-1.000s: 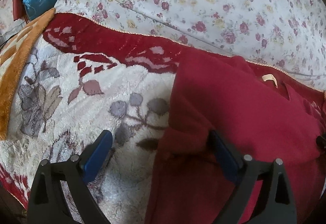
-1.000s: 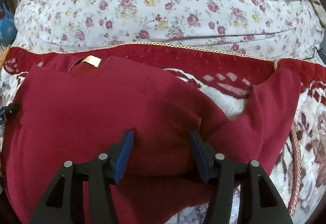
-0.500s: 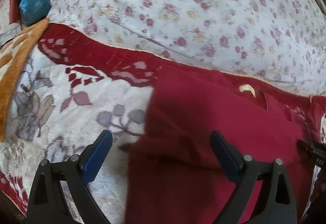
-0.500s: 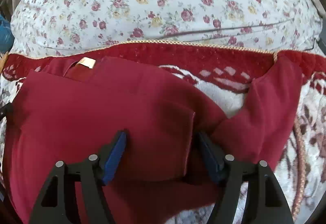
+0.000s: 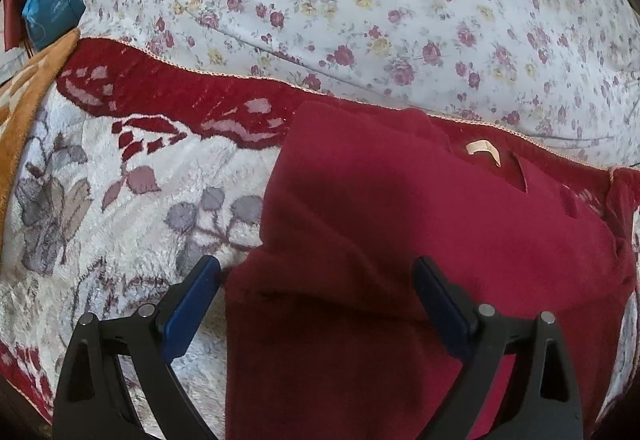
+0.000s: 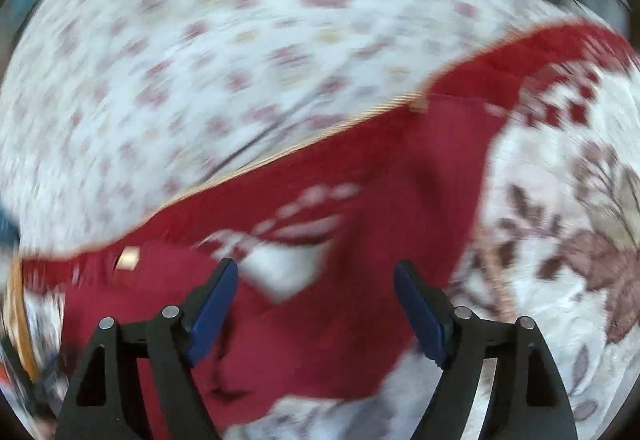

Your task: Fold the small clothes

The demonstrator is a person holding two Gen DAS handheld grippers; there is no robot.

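A dark red small garment [image 5: 400, 232] lies on a plush floral blanket [image 5: 120, 199], its left side folded in, a beige neck label [image 5: 482, 149] showing near its top. My left gripper [image 5: 316, 296] is open and empty, hovering over the garment's lower left edge. In the blurred right wrist view the same garment [image 6: 352, 304] shows with one sleeve [image 6: 448, 167] stretched up to the right. My right gripper [image 6: 316, 300] is open and empty above the point where sleeve and body meet.
A white quilt with red roses [image 5: 380, 11] lies behind the blanket's red border [image 5: 180, 95]. An orange blanket [image 5: 28, 87] and a blue bag [image 5: 52, 11] are at the far left. The blanket extends to the right [image 6: 560, 240].
My right gripper opened wider, let go of the fabric and swung fast to the right toward the sleeve. My left gripper shifted slightly; the garment's left side lies folded in.
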